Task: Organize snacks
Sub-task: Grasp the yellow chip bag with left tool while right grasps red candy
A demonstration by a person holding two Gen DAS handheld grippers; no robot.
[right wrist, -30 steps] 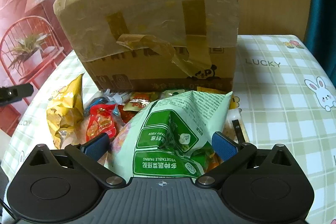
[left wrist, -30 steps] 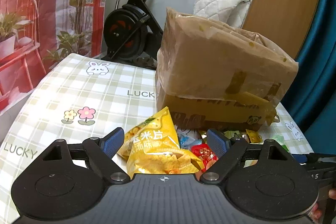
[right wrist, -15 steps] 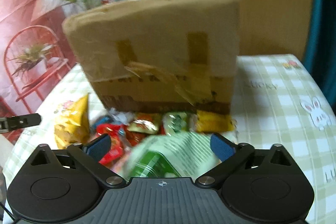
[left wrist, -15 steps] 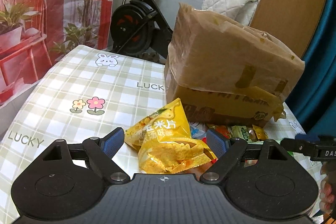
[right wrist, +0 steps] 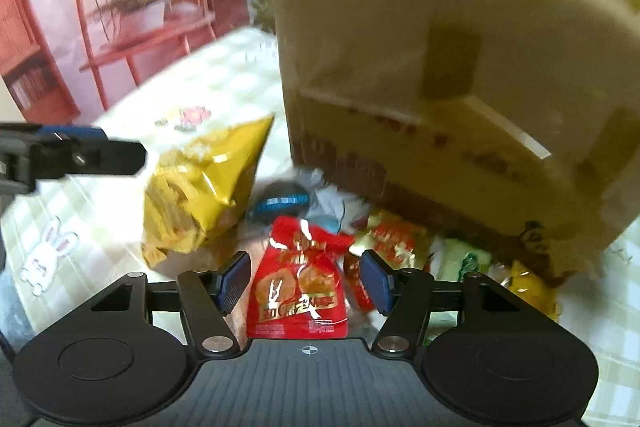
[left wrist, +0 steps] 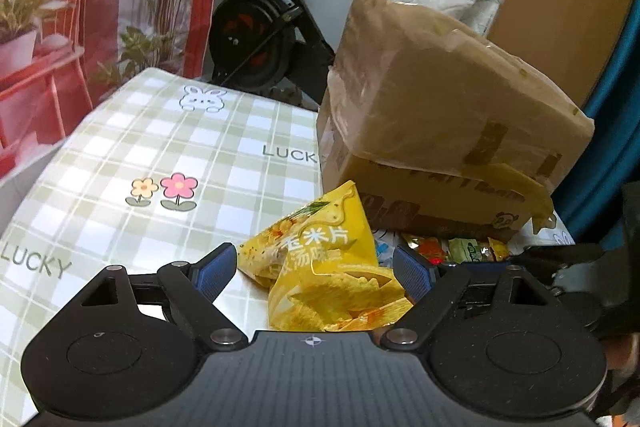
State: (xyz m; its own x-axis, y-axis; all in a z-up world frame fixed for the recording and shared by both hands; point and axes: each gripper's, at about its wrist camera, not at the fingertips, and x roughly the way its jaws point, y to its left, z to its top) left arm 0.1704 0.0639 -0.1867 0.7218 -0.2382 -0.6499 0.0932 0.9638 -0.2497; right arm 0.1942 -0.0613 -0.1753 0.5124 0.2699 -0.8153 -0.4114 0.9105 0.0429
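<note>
Left gripper (left wrist: 314, 269) in the left wrist view has its 2 blue pads spread wide on either side of a yellow corn chip bag (left wrist: 320, 267), neither pad touching it; the bag lies on the checked tablecloth (left wrist: 160, 147) right ahead of the claw. Beyond the bag sits a taped cardboard box (left wrist: 440, 131), and along its base, ahead and to the right of the claw, a row of small snack packets (left wrist: 452, 249). At the right edge the other gripper's dark body pokes in. Right gripper (right wrist: 306, 281) in the right wrist view, which is blurred, has just been closing; its jaws are half narrowed with a red snack packet (right wrist: 296, 291) between them, and the pads are not touching it. Ahead and to the left lies the yellow bag, with a finger of the left claw just beyond it; the box looms ahead to the right, more packets at its foot.
</note>
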